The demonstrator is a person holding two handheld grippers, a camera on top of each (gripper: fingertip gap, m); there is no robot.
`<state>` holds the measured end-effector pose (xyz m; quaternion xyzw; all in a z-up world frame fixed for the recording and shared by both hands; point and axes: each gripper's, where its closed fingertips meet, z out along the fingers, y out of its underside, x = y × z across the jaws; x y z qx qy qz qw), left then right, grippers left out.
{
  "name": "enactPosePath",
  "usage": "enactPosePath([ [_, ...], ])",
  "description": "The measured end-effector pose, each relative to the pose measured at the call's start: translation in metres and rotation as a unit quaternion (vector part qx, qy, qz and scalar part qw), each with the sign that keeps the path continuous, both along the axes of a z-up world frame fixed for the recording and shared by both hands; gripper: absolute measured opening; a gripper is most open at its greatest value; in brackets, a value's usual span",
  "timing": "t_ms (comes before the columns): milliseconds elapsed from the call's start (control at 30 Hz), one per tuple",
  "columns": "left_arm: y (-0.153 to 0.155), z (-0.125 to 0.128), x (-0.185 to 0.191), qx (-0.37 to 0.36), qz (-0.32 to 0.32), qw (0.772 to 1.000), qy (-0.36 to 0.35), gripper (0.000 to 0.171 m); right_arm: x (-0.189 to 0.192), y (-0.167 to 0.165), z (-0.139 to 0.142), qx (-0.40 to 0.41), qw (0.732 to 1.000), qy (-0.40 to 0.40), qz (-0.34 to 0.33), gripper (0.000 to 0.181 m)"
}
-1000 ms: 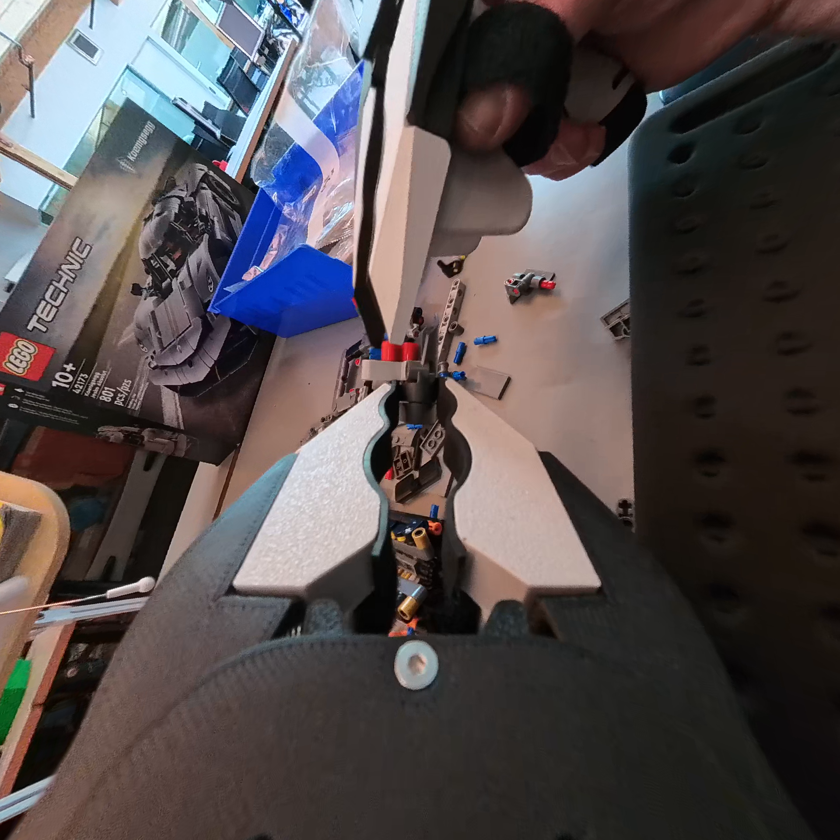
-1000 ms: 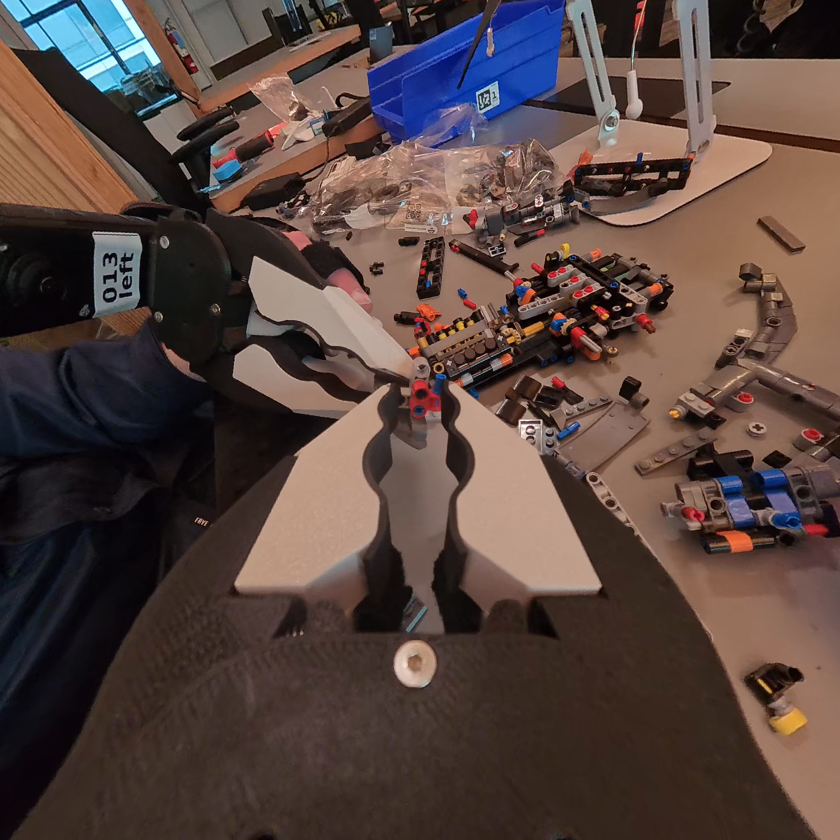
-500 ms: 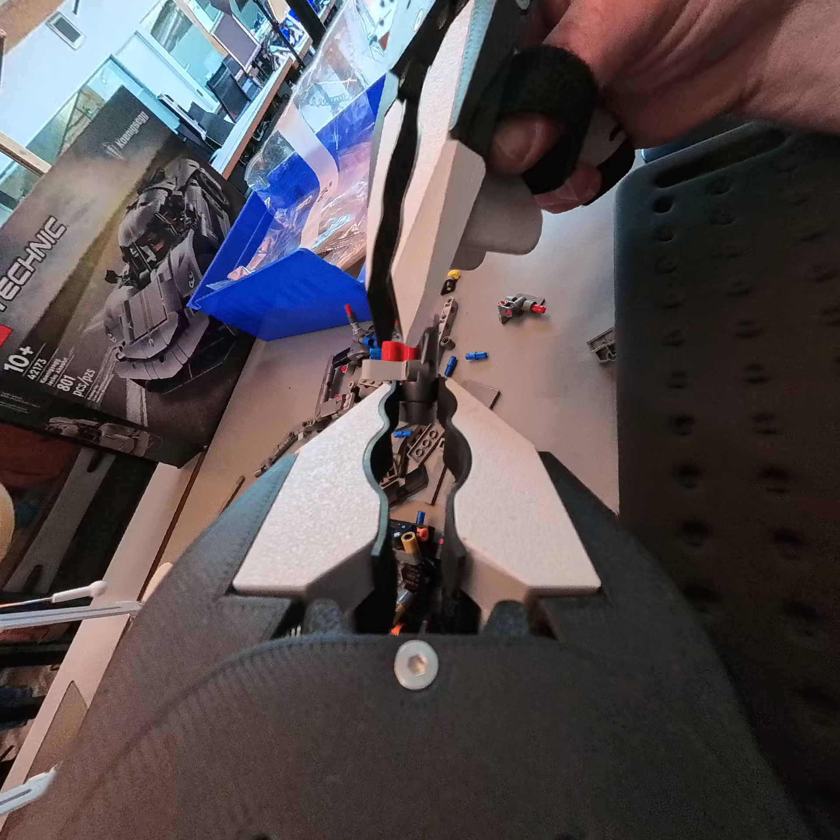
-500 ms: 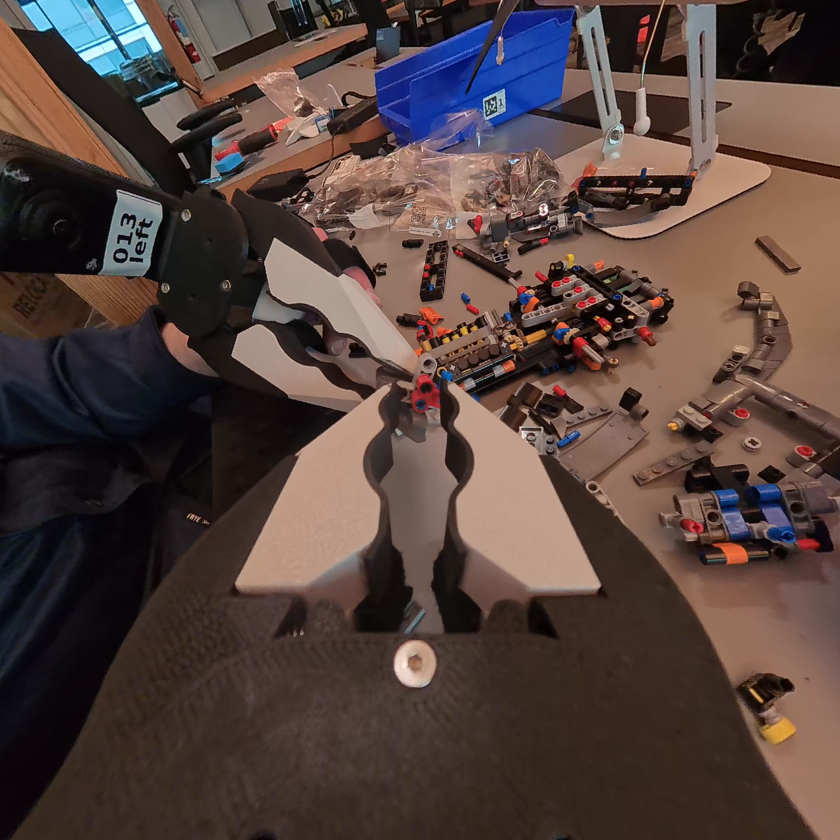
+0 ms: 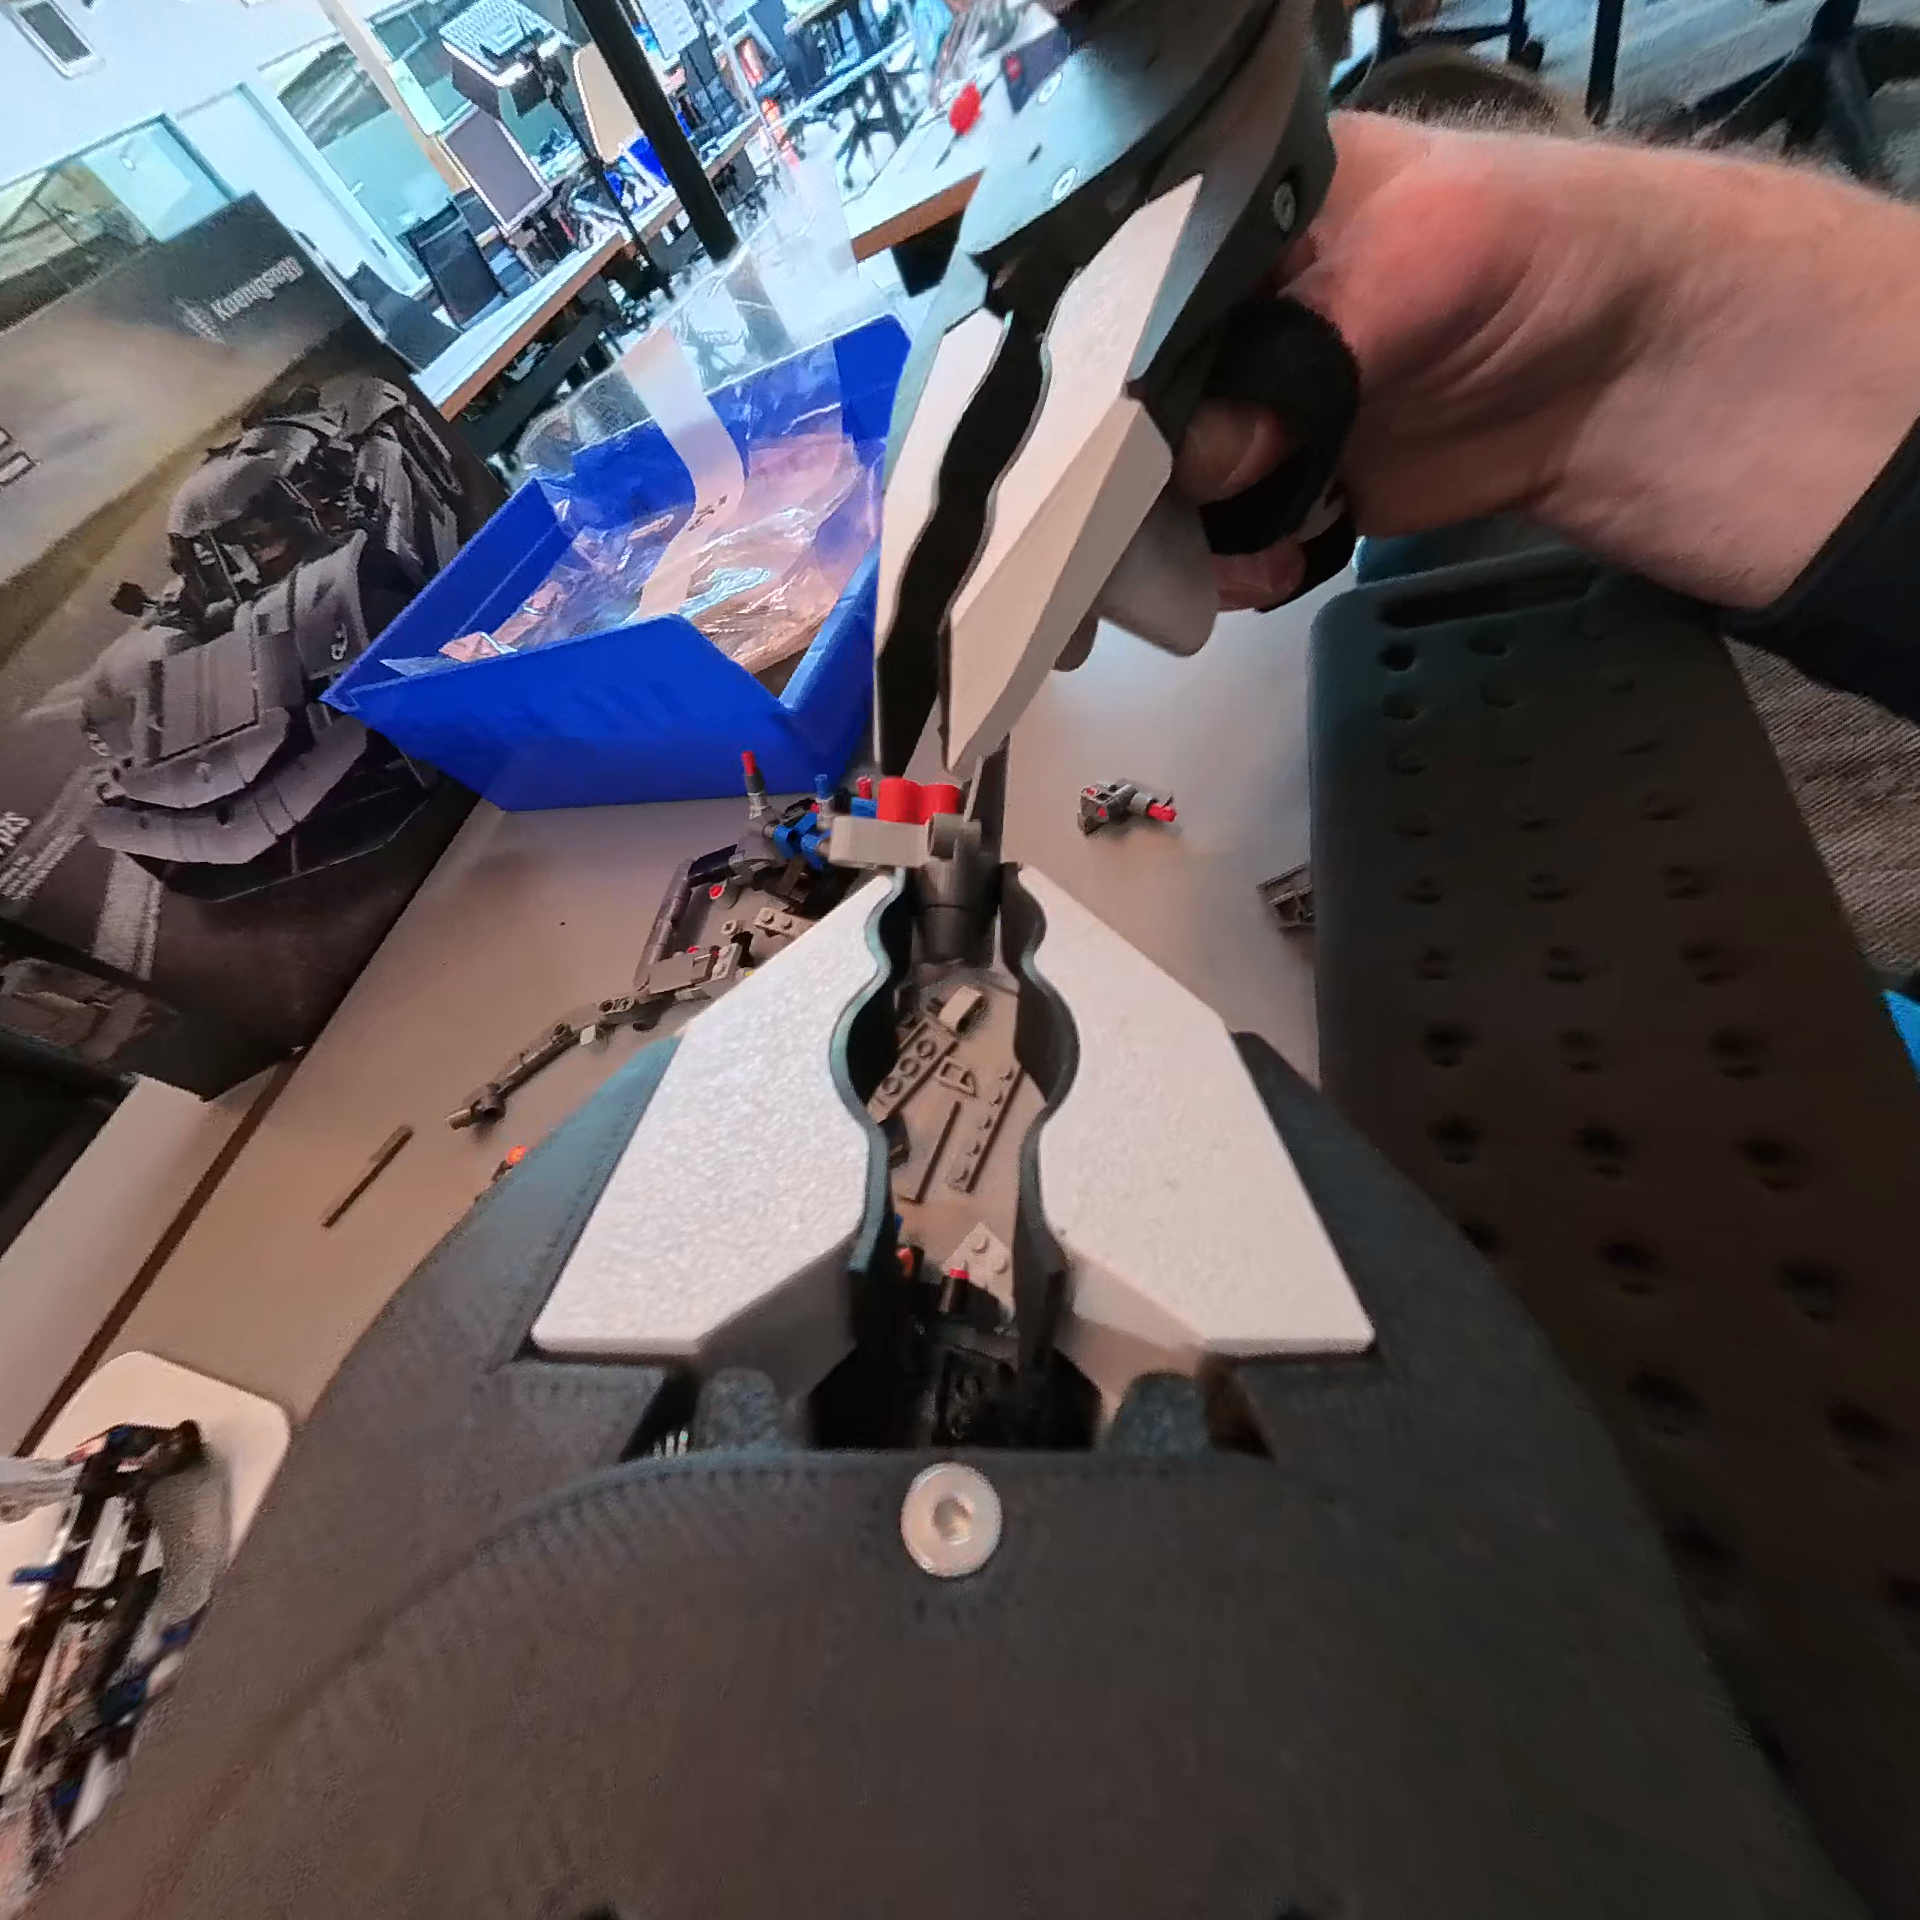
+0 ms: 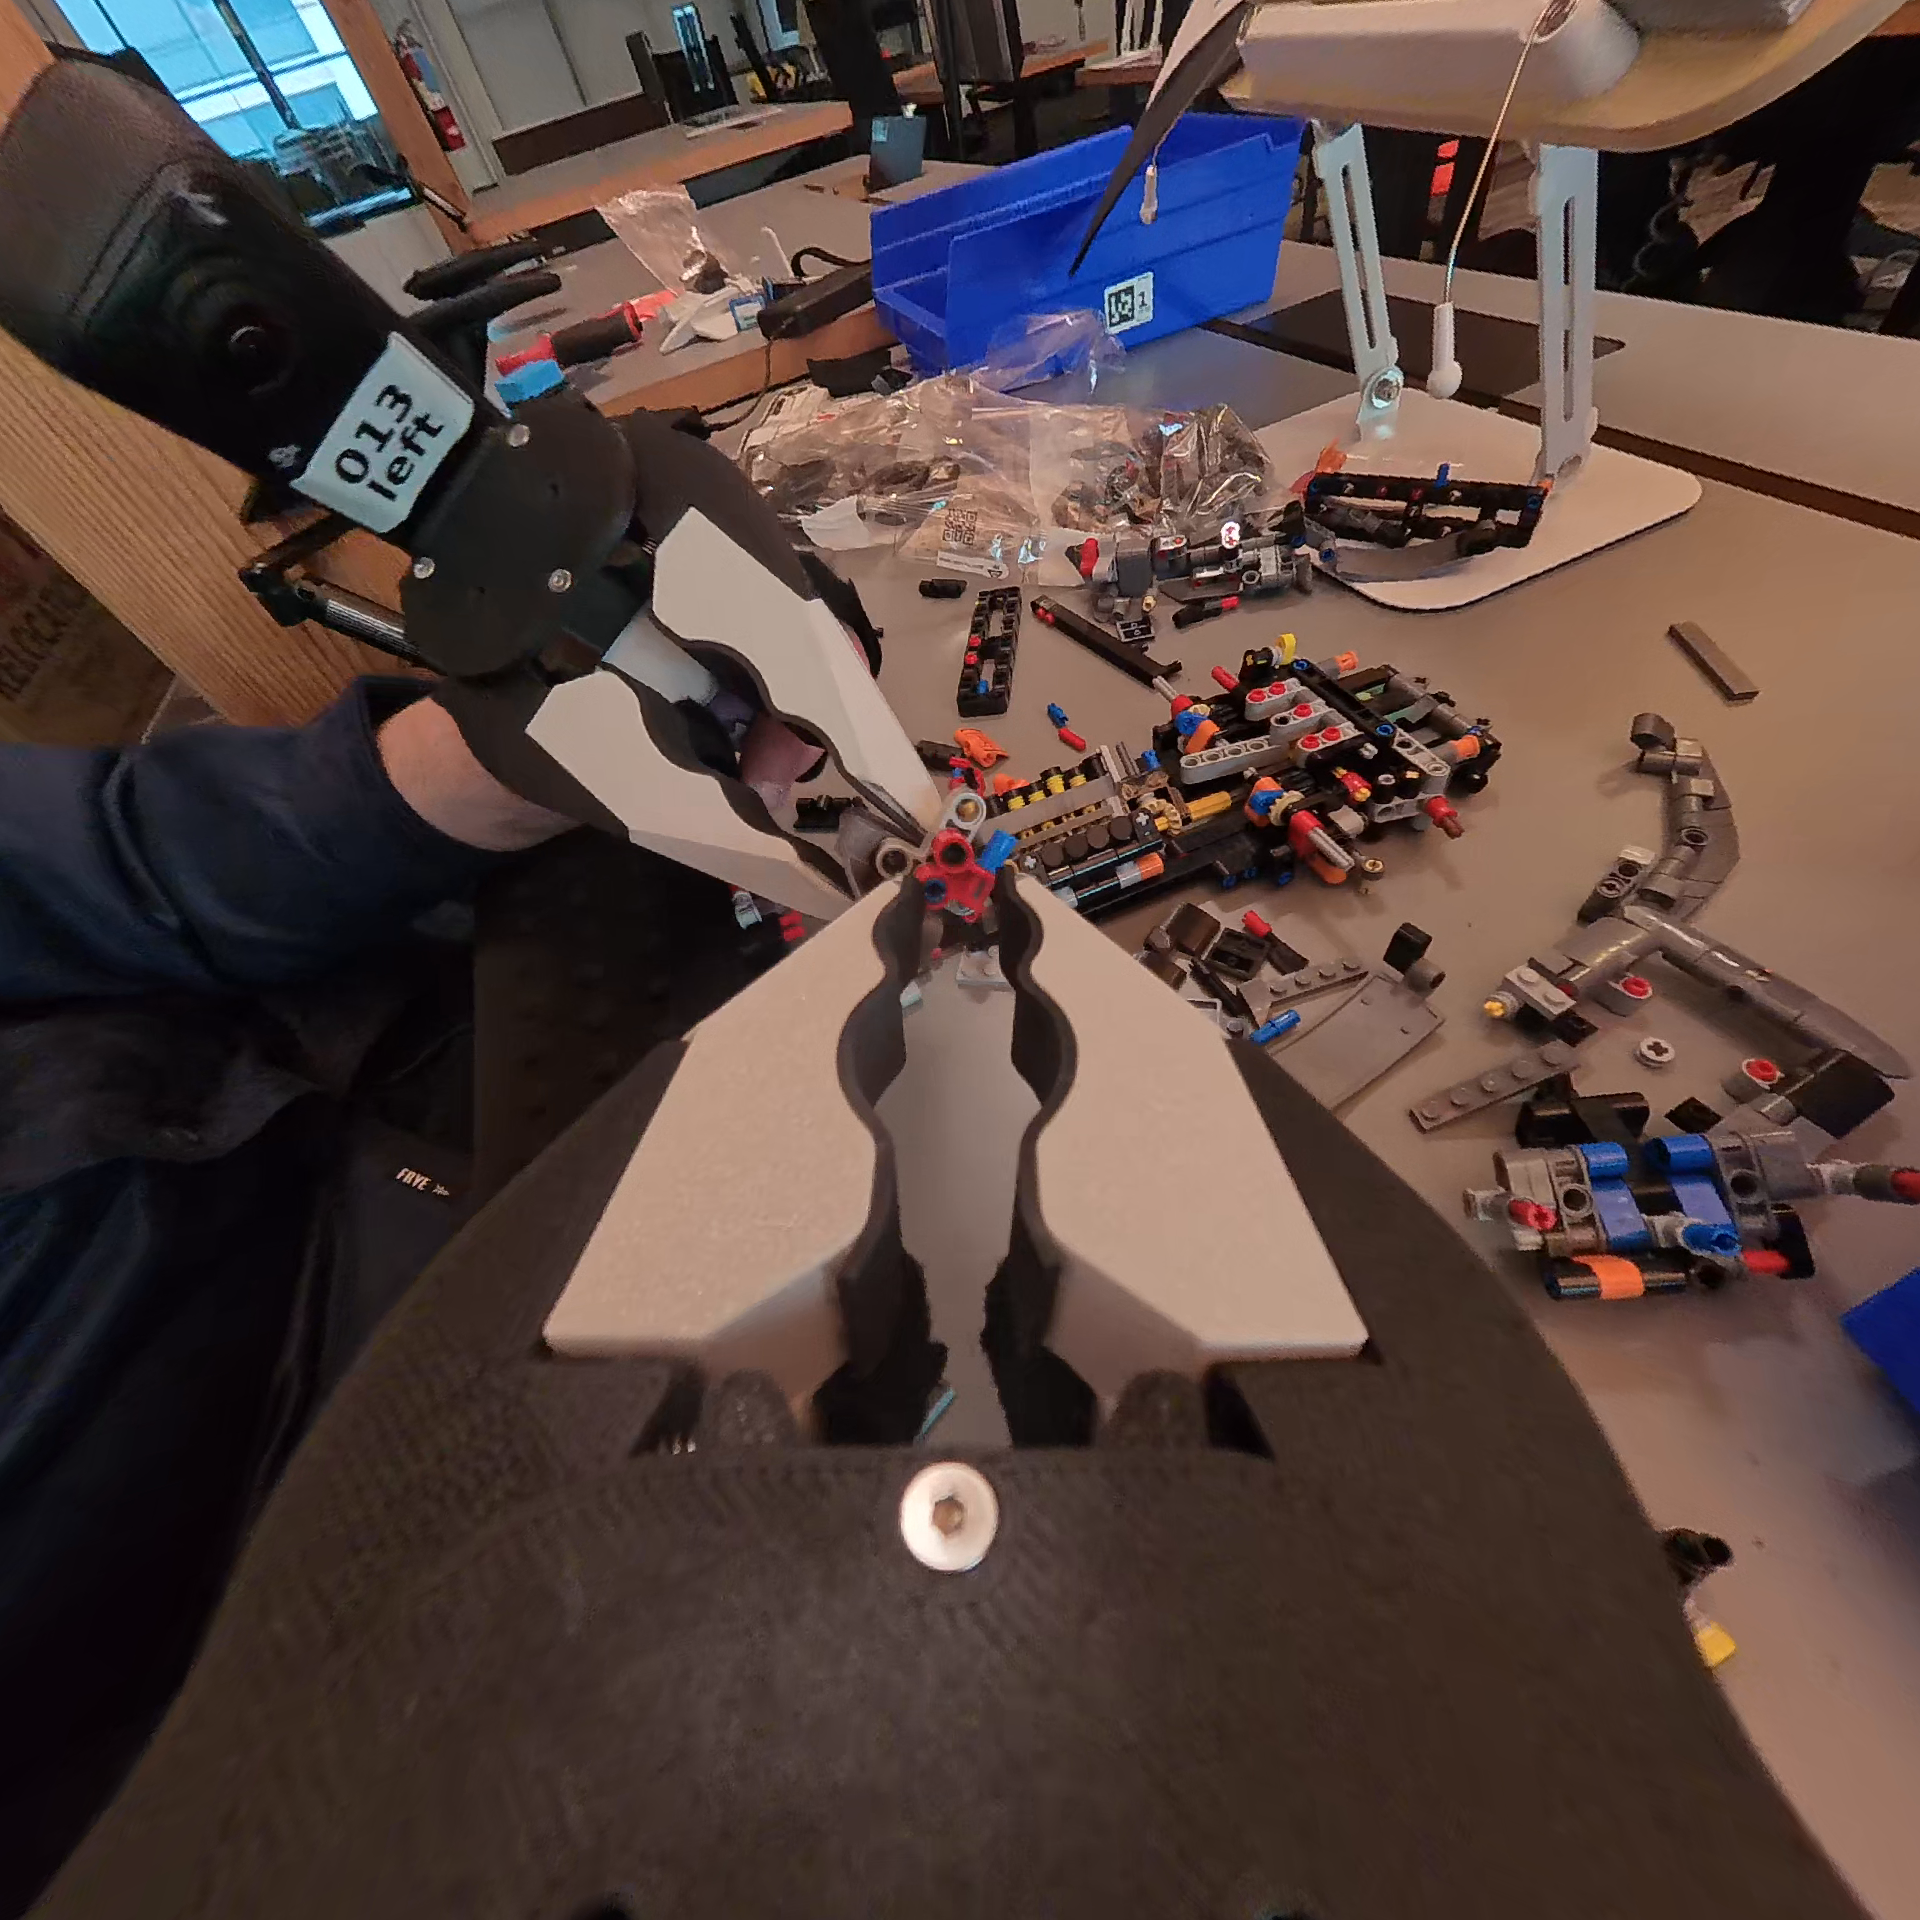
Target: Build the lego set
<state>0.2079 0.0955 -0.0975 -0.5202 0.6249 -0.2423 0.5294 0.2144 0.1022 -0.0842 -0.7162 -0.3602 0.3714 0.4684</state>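
Note:
Both grippers meet on one small lego sub-assembly held above the grey table (image 6: 1558,675). In the left wrist view my left gripper (image 5: 951,883) is shut on its dark grey stem (image 5: 948,899), which carries a light grey beam (image 5: 878,840) topped by a red connector (image 5: 914,798). My right gripper (image 5: 925,764) comes down from above, shut on that red connector. In the right wrist view my right gripper (image 6: 958,902) pinches the red connector (image 6: 956,871), which has a blue pin (image 6: 1000,847). The left gripper (image 6: 883,847) reaches in from the left.
The long multicoloured chassis (image 6: 1247,790) lies just beyond the grippers, with loose grey plates (image 6: 1330,1008), a curved grey piece (image 6: 1683,831) and a blue-grey module (image 6: 1642,1216) around it. Parts bags (image 6: 987,468), a blue bin (image 5: 623,665), the set box (image 5: 208,571) and a chair back (image 5: 1610,1039) surround the work area. The grippers are tip to tip, or close to it. The blue-grey module (image 6: 1642,1216) is about equally far from each gripper, around 15 cm.
Both grippers have kept their hold on the small assembly. The left gripper has rolled, so the table looks more level in its view. The right gripper now stands steeper above it.

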Motion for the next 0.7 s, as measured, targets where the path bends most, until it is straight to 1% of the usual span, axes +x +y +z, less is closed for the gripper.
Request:
enactPosePath([
  [100, -0.003, 0.002, -0.001, -0.030, -0.014, 0.999, -0.012, 0.014, 0.000, -0.002, 0.002, 0.004, 1.000, 0.004, 0.005, 0.012],
  [267, -0.004, 0.008, -0.002, -0.050, -0.023, 0.998, -0.031, 0.013, 0.004, -0.002, 0.008, 0.023, 1.000, 0.009, -0.002, 0.012],
  [400, -0.006, 0.009, -0.003, -0.073, -0.034, 0.996, -0.038, 0.013, 0.004, -0.003, 0.008, 0.018, 1.000, 0.016, 0.004, 0.012],
  [500, -0.009, 0.010, -0.002, -0.085, -0.046, 0.994, -0.043, 0.014, 0.002, -0.005, 0.008, 0.033, 0.999, 0.003, 0.006, 0.011],
  [700, -0.012, 0.027, -0.008, -0.144, -0.074, 0.982, -0.094, 0.013, 0.001, -0.012, 0.021, 0.048, 0.998, 0.031, 0.022, 0.011],
])
